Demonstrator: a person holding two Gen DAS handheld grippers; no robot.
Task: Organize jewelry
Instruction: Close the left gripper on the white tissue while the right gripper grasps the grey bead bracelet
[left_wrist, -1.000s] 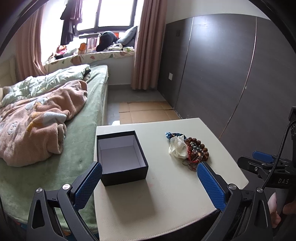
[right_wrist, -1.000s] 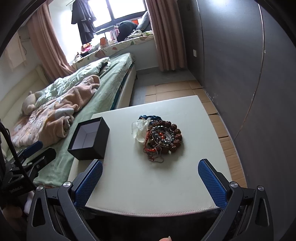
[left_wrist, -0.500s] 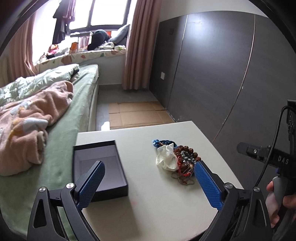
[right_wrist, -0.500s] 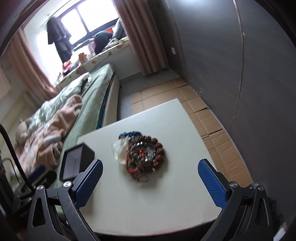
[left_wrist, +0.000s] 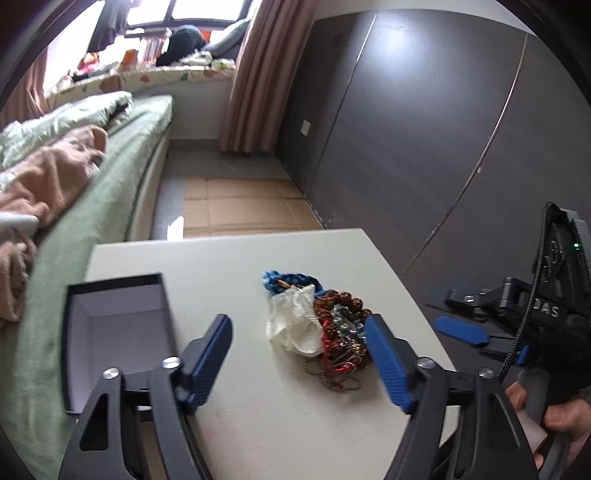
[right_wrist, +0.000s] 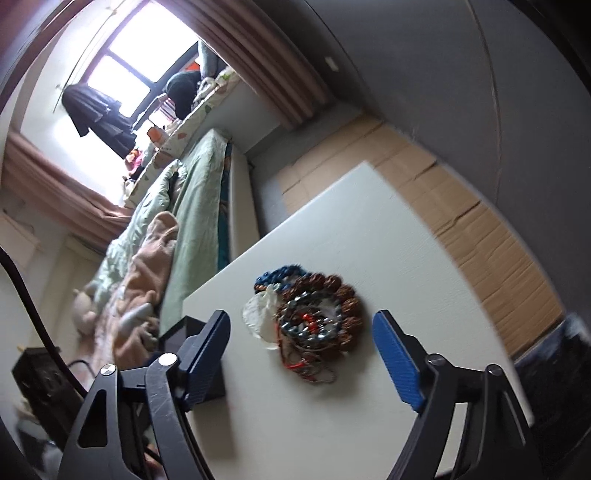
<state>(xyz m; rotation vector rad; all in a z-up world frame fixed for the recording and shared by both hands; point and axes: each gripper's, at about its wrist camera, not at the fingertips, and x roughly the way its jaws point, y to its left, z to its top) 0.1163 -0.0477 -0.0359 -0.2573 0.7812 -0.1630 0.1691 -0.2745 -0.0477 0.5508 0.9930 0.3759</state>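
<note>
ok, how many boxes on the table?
1. The black open box sits at the table's left edge, beside the bed; the jewelry pile lies to its right.

**Readable text: one mark only**

Only lettering I can read is "DAS", light on black, printed on the body of my right gripper (left_wrist: 460, 332) as seen from the left wrist cam; more letters may sit before it but the cable covers them. Nothing legible on the black box (left_wrist: 114, 332), the jewelry pile (right_wrist: 314, 325) or elsewhere in the rm.
</note>
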